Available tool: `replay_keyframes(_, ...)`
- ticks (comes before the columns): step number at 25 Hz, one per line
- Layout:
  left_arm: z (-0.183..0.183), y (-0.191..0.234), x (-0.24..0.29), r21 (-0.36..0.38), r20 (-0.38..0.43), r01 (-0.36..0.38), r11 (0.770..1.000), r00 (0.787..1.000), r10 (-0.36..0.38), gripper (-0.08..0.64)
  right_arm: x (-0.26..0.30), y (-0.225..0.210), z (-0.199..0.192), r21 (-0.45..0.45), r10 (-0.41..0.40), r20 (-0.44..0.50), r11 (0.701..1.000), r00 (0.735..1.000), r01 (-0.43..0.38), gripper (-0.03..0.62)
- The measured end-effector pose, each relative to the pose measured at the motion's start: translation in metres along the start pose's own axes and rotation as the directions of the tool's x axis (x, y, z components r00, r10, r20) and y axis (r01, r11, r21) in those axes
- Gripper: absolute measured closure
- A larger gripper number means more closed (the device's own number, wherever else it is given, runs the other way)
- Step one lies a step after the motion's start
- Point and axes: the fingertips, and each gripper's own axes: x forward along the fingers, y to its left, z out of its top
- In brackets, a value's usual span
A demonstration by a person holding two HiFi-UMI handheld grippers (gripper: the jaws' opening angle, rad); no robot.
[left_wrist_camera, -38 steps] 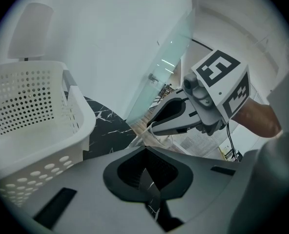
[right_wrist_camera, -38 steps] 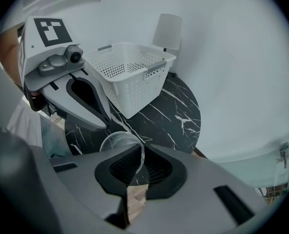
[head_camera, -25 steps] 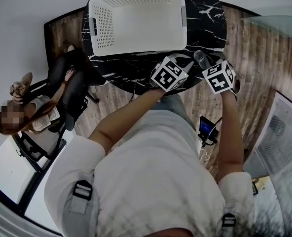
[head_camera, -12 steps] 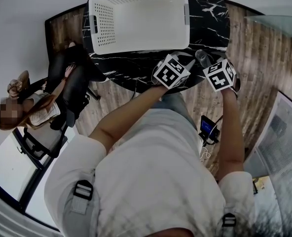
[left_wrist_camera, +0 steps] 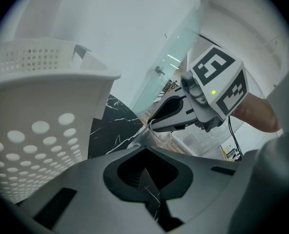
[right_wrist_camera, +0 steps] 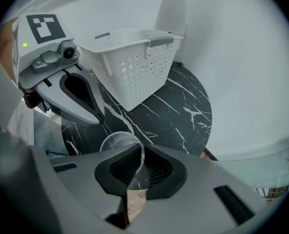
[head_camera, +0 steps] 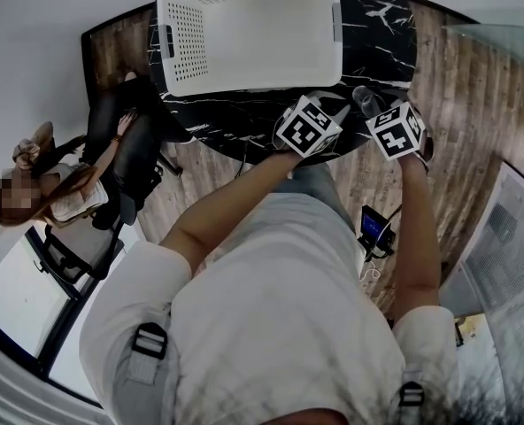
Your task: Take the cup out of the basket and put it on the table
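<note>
Cup (right_wrist_camera: 118, 143) pinched by its wall btwn right gripper (right_wrist_camera: 131, 182) fingers; left gripper (left_wrist_camera: 147, 191) fingers closed, empty.

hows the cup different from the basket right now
The cup is clear and small; the basket is white, perforated and far larger. The cup is pinched in the right gripper; the basket stands free on the table. Both are open-topped.
</note>
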Motion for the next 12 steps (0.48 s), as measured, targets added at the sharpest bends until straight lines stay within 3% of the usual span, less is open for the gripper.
replay_keyframes(12,-0.0039,0.0033,0.0036,-0.002,-0.009,-0.003,1.000,1.000,0.003,0.555,0.0095,0.0011,-0.0047,0.008,0.009,-0.015,1.000,1.000,-0.009,0.566)
